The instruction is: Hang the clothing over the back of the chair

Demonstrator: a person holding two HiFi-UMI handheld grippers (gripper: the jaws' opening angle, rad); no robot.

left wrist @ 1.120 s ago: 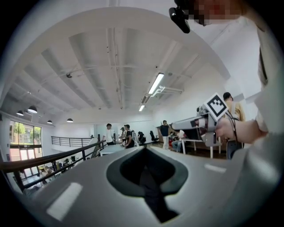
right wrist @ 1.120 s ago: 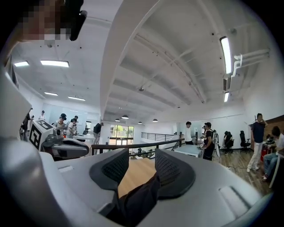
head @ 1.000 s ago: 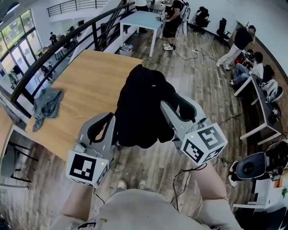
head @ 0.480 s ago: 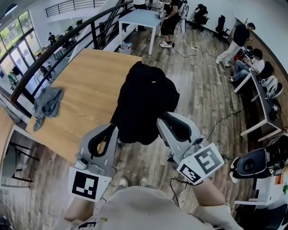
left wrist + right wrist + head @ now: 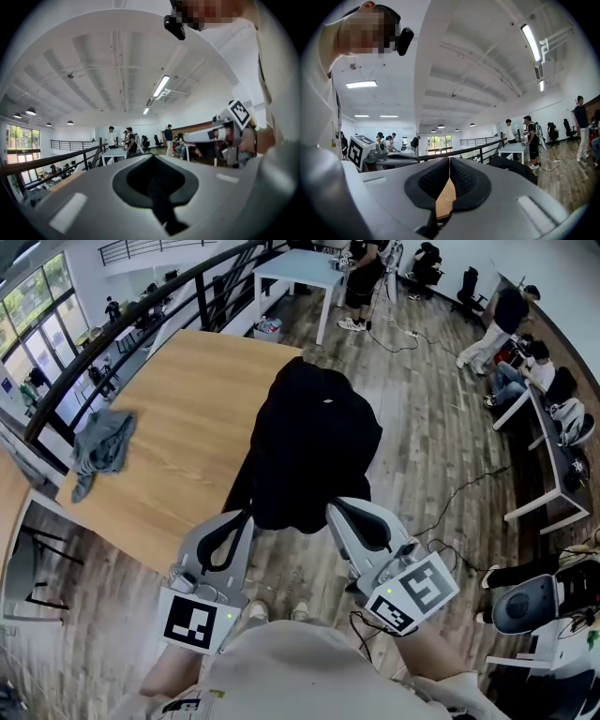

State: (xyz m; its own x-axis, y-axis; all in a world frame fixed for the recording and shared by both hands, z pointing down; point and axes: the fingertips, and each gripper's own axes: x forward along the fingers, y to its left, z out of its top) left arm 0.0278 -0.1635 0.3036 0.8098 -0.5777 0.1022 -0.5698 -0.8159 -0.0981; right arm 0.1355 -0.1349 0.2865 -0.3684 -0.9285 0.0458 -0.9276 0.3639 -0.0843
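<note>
Black clothing (image 5: 309, 442) hangs draped over a chair back beside the wooden table; the chair itself is hidden under it. In the right gripper view the clothing (image 5: 516, 168) lies ahead to the right. My left gripper (image 5: 246, 517) is just below the garment's lower left edge, and its pads (image 5: 151, 157) look closed together with nothing seen held. My right gripper (image 5: 333, 512) sits below the lower right edge. Its pads (image 5: 449, 160) meet at the tip, shut on nothing, with only table wood showing through the wedge beneath.
A wooden table (image 5: 178, 418) runs along the left, with a crumpled grey cloth (image 5: 101, 444) on it. Behind it is a black railing (image 5: 122, 338). A light table (image 5: 300, 268) and several people stand farther off. Cables (image 5: 450, 493) cross the plank floor.
Both grippers drew back toward me and lower, away from the black clothing. The right jaws closed empty. The garment stays draped where it was.
</note>
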